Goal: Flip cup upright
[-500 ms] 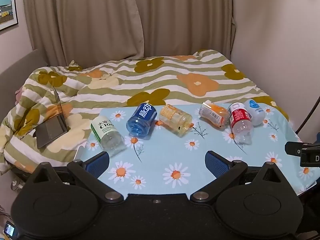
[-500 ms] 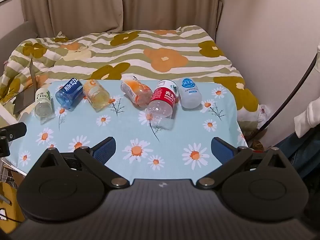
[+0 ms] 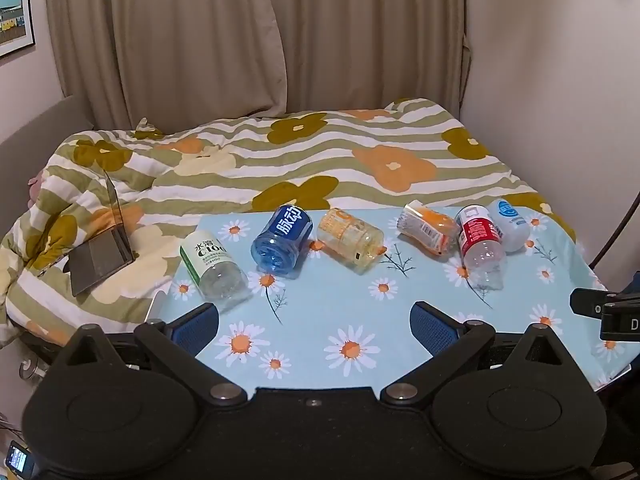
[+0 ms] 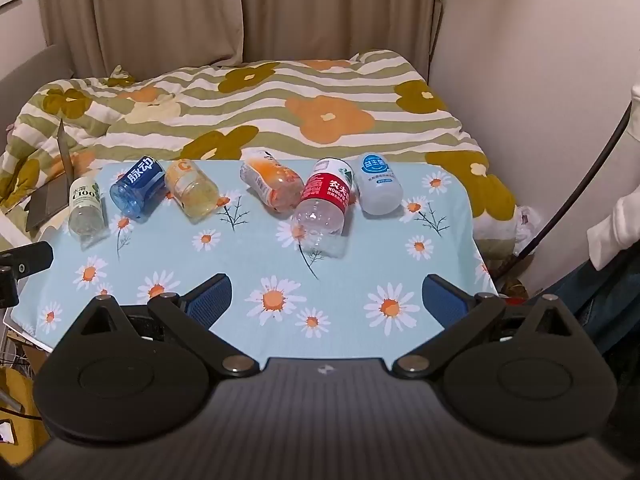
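Observation:
Several cut-bottle cups lie on their sides in a row on the daisy tablecloth (image 3: 360, 312): a green-label clear cup (image 3: 212, 266), a blue cup (image 3: 282, 238), a yellow cup (image 3: 352, 240), an orange cup (image 3: 428, 229), a red-label cup (image 3: 480, 244) and a white cup (image 3: 510, 224). The same row shows in the right wrist view, from the green-label cup (image 4: 84, 206) to the white cup (image 4: 378, 190). My left gripper (image 3: 316, 322) is open and empty, in front of the row. My right gripper (image 4: 326, 296) is open and empty, in front of the red-label cup (image 4: 324, 202).
A bed with a flowered striped quilt (image 3: 320, 152) lies behind the table. A half-open laptop (image 3: 100, 248) rests on it at the left. A wall (image 3: 560, 80) is at the right, with a black cable (image 4: 576, 200). Curtains hang behind.

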The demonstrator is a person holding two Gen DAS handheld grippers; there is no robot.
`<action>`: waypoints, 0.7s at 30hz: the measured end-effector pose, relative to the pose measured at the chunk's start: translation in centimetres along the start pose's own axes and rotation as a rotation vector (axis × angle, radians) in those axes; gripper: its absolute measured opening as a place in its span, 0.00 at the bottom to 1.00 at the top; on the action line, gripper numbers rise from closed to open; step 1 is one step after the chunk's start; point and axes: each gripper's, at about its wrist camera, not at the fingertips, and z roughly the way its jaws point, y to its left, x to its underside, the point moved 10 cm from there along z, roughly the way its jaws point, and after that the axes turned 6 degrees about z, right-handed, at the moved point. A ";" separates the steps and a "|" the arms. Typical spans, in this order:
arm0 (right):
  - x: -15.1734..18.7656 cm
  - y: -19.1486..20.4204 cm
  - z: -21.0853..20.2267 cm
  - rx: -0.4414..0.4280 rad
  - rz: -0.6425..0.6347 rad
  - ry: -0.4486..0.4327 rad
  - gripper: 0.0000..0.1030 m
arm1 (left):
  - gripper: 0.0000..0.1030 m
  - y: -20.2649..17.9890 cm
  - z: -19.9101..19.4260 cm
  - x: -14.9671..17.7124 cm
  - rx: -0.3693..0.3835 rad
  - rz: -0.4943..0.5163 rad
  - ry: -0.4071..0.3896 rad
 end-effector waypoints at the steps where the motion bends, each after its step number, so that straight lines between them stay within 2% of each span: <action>1: -0.2 -0.4 -0.2 -0.004 0.011 0.003 1.00 | 1.00 0.1 0.0 0.0 0.001 0.000 0.001; 21: -0.2 -0.4 0.8 -0.010 0.004 0.018 1.00 | 1.00 0.3 1.1 0.1 0.000 -0.014 0.026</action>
